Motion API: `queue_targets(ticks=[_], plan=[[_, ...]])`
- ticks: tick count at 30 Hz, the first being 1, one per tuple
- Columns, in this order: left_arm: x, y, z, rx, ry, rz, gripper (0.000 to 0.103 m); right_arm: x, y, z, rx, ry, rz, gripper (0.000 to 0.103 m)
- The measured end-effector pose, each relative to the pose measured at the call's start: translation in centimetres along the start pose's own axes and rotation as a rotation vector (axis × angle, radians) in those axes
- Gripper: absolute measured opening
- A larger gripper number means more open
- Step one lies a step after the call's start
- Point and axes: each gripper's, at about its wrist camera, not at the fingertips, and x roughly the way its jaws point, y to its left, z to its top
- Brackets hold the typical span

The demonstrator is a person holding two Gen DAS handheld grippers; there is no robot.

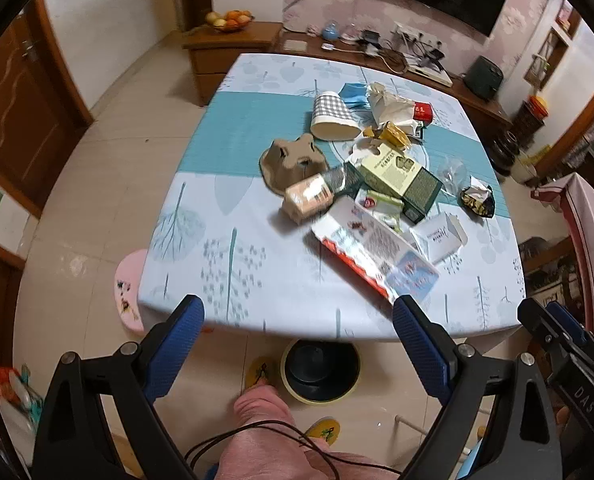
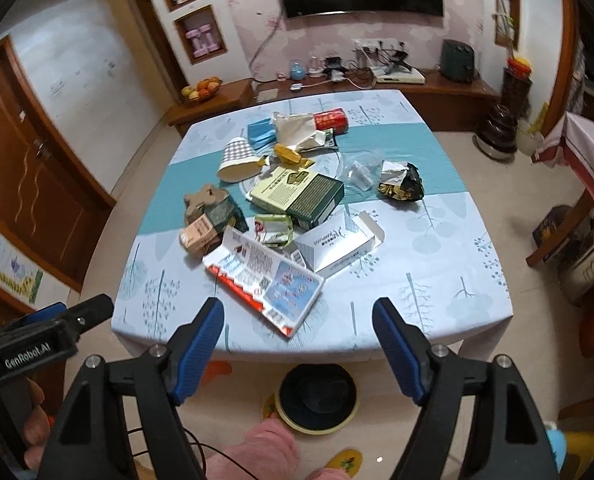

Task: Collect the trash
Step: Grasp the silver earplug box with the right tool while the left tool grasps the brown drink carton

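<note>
Both tongs hang over the near edge of the counter (image 2: 437,280), tilted down at the litter. The left tongs (image 1: 299,314) stand spread wide, nothing between the blue pads. The right tongs (image 2: 297,316) are spread too, and empty. Straight ahead of the right tongs, just past the tips, lies the flattened red-and-white carton (image 2: 263,280), one corner near the counter's edge; in the left wrist view the same carton (image 1: 373,254) sits just ahead of the right-hand finger. Beyond it, the white open box (image 2: 337,246), then the green box (image 2: 297,194), and further off the checked paper cup (image 2: 239,160) on its side. Left of the carton is the brown egg-tray scrap (image 2: 205,198) with a small tan pack (image 2: 197,236) against it. Far right, a crumpled black-and-gold wrapper (image 2: 403,180), with what looks like clear plastic (image 2: 361,170) beside it, hard to read. Below the tongs, on the floor, stands the dark bin (image 2: 317,398), yellow-rimmed.
</note>
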Motion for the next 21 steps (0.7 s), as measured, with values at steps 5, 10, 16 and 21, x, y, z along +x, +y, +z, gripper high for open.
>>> queue_targets(ticks=[5, 10, 16, 21], plan=[[3.4, 1.2, 4.6, 0.073, 0.048, -0.032, 0.093, 3.0, -0.2, 2.3, 0.104, 0.044, -0.007, 0.077], [7.8, 1.1, 7.9, 0.167, 0.108, -0.058, 0.094, 7.0, -1.6, 3.6, 0.272, 0.112, 0.010, 0.077], [14.7, -0.1, 10.6, 0.299, 0.207, -0.066, 0.094, 12.0, -4.2, 4.0, 0.485, 0.177, -0.017, 0.077], [18.4, -1.5, 12.0, 0.367, 0.245, -0.071, 0.094, 16.1, -5.5, 4.3, 0.619, 0.221, -0.059, 0.077]])
